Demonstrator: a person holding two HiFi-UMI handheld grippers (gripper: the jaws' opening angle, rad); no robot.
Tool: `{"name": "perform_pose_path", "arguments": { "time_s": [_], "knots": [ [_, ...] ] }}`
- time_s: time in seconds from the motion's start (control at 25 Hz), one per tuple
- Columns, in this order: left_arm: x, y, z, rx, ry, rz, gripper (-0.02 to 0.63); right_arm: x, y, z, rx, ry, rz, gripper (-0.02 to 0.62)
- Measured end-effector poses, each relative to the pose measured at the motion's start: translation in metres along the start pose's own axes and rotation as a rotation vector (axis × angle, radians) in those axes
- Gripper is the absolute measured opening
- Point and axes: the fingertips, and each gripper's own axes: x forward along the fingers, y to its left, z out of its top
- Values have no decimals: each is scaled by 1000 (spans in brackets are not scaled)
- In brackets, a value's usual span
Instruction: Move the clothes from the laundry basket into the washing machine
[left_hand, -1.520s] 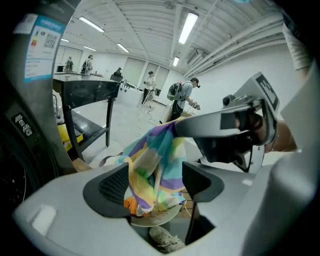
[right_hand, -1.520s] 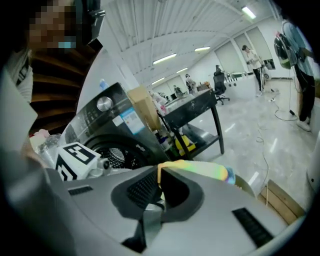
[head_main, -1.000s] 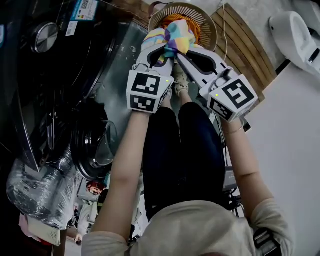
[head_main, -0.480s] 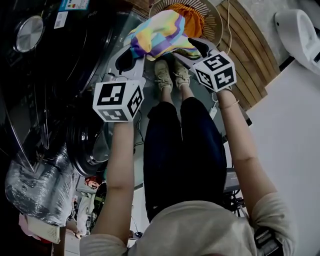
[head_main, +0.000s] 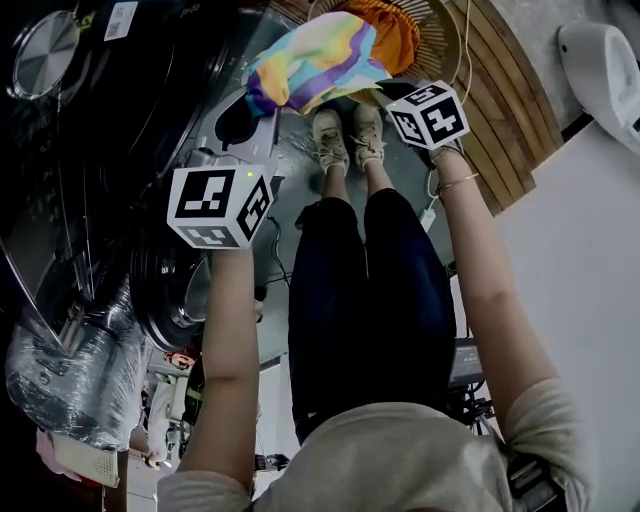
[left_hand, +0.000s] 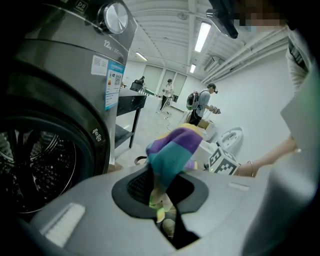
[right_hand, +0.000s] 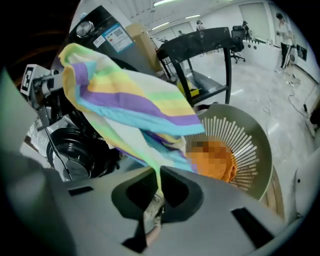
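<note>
the striped cloth (head_main: 315, 60) is held at 12 o'clock in the head view, clear of the laundry basket (head_main: 447, 45) at 1 o'clock. one end is clamped in the jaws of the left gripper (head_main: 264, 100), the other pinched by the right gripper (head_main: 382, 92), whose jaws have just been closing. it should be swung to the washing machine (head_main: 110, 120) at 10 o'clock — both grips kept firm.

Cloth (head_main: 318, 60) striped yellow, purple, turquoise, green; garment (head_main: 393, 30) orange; laundry basket (right_hand: 252, 150) beige, slatted; washing machine (head_main: 110, 130) dark grey
</note>
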Motion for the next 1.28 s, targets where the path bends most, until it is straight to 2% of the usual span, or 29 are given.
{"name": "perform_pose_path", "arguments": {
  "time_s": [0.12,0.24,0.36,0.48,0.64,0.72,0.84,0.92,1.04,1.16,1.24,1.28],
  "knots": [
    [0,-1,-8,-35,11,-33,46,-28,0,16,48,-78,-33,12],
    [1,-8,-10,-53,16,-65,46,-63,4,36,156,-186,-41,12],
    [0,-20,-6,-62,26,-90,46,-99,15,53,220,-275,-42,12],
    [1,-37,0,-54,31,-130,46,-133,31,73,236,-352,-38,12],
    [4,-64,14,-27,11,-206,49,-172,61,113,229,-491,33,12],
    [1,-77,23,-17,-10,-252,95,-185,76,131,200,-525,45,12],
    [-1,-95,34,-5,-28,-329,226,-198,95,151,167,-570,75,12],
    [0,-102,37,21,-31,-355,268,-201,105,161,149,-585,100,12],
    [5,-107,30,102,3,-357,302,-198,124,167,117,-580,159,12],
    [12,-101,17,197,41,-299,308,-192,147,170,94,-569,229,12],
    [15,-92,12,198,39,-242,270,-185,156,169,87,-563,247,12],
    [15,-88,11,178,34,-221,168,-183,157,168,87,-566,243,12]
  ]
}}
